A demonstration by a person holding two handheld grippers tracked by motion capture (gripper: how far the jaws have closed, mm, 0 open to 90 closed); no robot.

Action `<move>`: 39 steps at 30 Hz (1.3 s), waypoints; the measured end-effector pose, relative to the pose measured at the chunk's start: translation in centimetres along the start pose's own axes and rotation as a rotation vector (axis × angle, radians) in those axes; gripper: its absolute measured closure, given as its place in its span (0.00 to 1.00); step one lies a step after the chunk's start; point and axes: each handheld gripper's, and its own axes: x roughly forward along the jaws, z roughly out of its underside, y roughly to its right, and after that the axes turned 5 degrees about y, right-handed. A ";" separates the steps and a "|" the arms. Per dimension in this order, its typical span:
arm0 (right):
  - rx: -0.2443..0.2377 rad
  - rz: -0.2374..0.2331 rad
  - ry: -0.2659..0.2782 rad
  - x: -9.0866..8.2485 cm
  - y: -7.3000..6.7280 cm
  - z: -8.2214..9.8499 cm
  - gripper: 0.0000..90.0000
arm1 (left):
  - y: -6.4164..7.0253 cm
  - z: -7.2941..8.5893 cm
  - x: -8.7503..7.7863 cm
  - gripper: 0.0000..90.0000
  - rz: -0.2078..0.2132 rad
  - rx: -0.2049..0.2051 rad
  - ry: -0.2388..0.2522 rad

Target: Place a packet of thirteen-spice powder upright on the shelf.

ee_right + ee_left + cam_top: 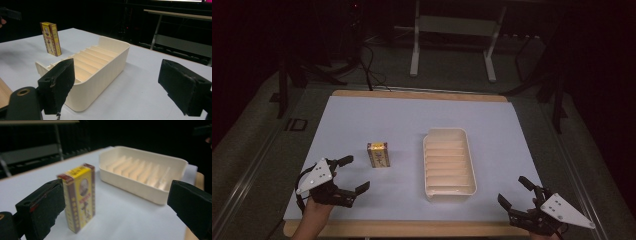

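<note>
Both grippers wide open, holding nothing
Left gripper (353,174) lower left, right gripper (515,191) lower right; yellow box (378,154) stands upright mid-frame, just left of the cream tray (470,165), not touching.

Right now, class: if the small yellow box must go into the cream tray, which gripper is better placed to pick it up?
Probably the left gripper: open, close beside the upright box. The right gripper sits beyond the tray.
</note>
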 end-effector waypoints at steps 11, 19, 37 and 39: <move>-0.004 -0.010 -0.003 0.2 0.0 0.0 0.16 | 0.0 0.4 1.1 0.02 0.112 -0.017 -0.109; 0.004 -0.014 -0.010 0.3 0.0 0.1 0.16 | -0.2 0.0 1.7 0.02 0.140 -0.044 -0.301; 0.001 -0.013 -0.028 0.5 -0.1 0.2 0.16 | -0.9 -3.1 3.9 0.02 0.295 0.118 -0.734; 0.001 -0.013 -0.030 0.5 -0.1 0.2 0.16 | -0.8 -3.5 4.1 0.02 0.309 0.129 -0.764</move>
